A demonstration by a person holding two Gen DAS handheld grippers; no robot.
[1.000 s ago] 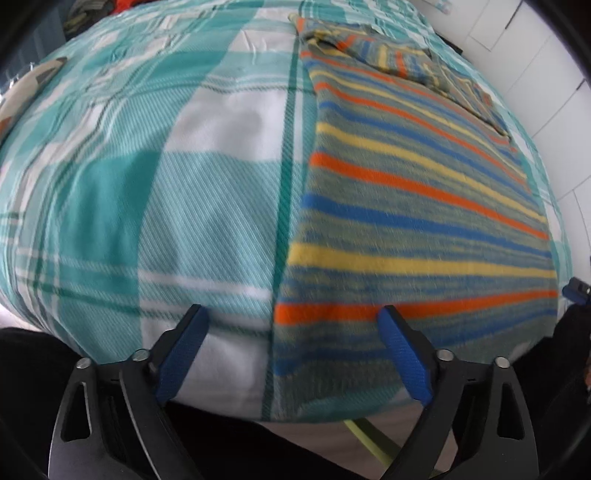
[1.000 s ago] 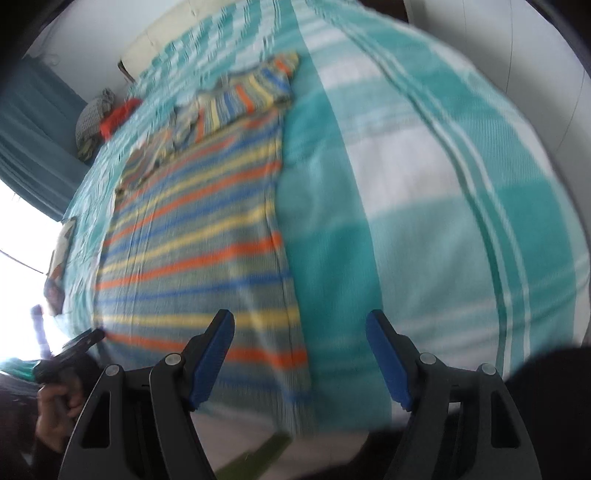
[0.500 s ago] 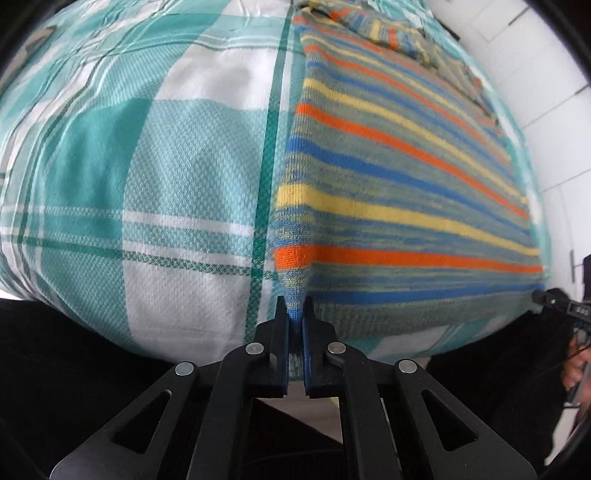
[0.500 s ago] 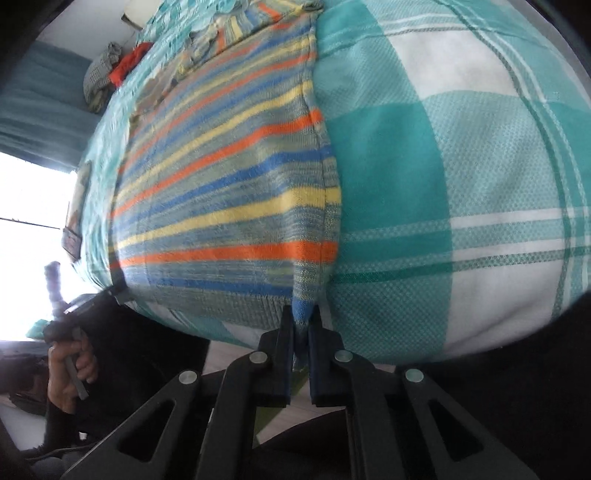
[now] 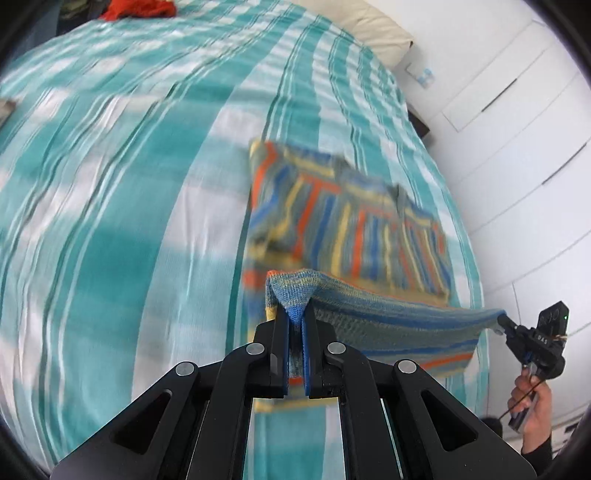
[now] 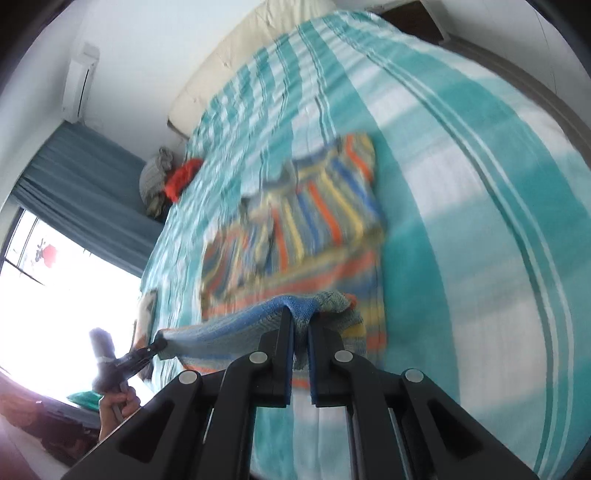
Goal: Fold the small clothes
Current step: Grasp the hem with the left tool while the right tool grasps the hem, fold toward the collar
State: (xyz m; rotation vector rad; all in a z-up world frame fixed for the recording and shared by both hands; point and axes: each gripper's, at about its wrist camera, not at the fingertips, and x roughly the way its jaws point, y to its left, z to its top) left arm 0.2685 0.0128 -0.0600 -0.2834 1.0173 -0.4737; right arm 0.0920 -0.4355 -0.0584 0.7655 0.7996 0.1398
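A striped knit sweater (image 5: 351, 221) in grey, blue, yellow and orange lies on the teal plaid bedspread (image 5: 110, 221). My left gripper (image 5: 295, 325) is shut on the left corner of its bottom hem. My right gripper (image 6: 301, 332) is shut on the right corner. Both hold the hem (image 5: 388, 310) lifted and stretched above the bed, over the sweater's lower part. The other gripper shows at the right edge of the left wrist view (image 5: 532, 343) and at the lower left of the right wrist view (image 6: 122, 362). The sweater (image 6: 306, 221) is blurred in both views.
A cream pillow (image 5: 369, 29) lies at the head of the bed. A red cloth (image 6: 183, 177) and a grey bundle (image 6: 155, 177) sit by the far bed edge near the teal curtain (image 6: 85, 173). White wardrobe doors (image 5: 517, 129) stand to the right.
Both grippers went from open at the hem, to shut on its corners, to lifting the hem up and forward over the sweater toward the collar.
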